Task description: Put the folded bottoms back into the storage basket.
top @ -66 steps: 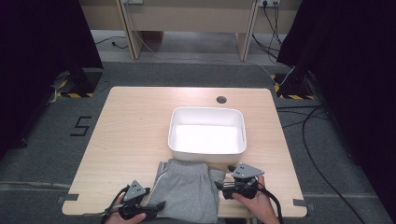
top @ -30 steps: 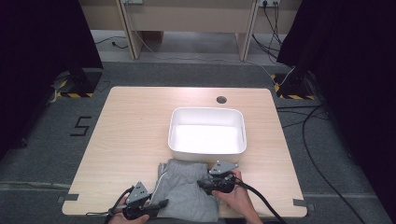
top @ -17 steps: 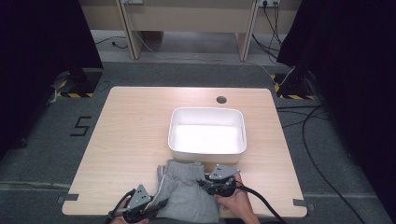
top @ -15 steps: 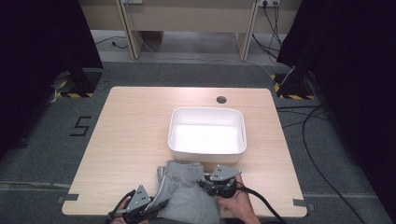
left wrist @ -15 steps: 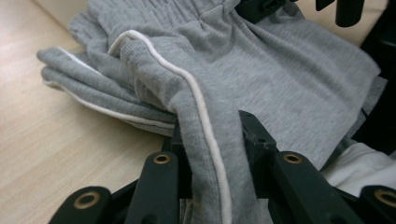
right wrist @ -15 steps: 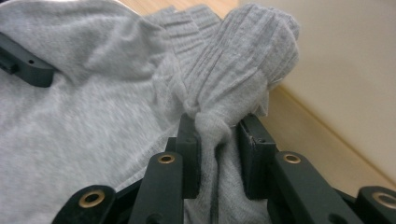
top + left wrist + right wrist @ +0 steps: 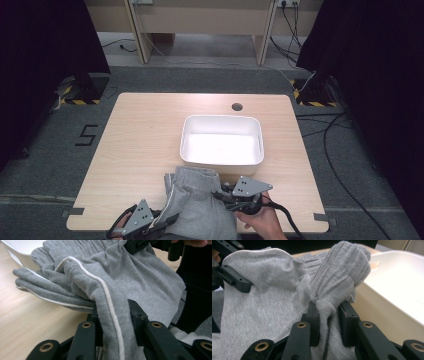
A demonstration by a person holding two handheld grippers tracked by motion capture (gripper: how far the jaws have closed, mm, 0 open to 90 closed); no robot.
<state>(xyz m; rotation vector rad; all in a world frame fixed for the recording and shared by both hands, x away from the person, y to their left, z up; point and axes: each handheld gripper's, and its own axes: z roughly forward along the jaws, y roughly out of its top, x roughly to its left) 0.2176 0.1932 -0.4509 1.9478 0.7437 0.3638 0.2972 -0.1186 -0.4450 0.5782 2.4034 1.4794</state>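
Both claws clamped on soft grey cloth shorts (image 7: 200, 207) at desk's near edge.
Lift L (image 7: 111, 322) & R (image 7: 328, 315) together, level, into white plastic tub (image 7: 222, 160).

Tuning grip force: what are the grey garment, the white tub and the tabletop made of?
Grey garment: soft knit cotton-like jersey, matte and slightly fuzzy, with a ribbed band and white piping; it bunches between both tools' jaws. White tub: probably moulded plastic, smooth with a faint sheen and rounded corners. Tabletop: pale wood-grain surface, likely laminate, matte.

One grey garment (image 7: 200, 210), one white tub (image 7: 221, 160), two hand-held grippers.
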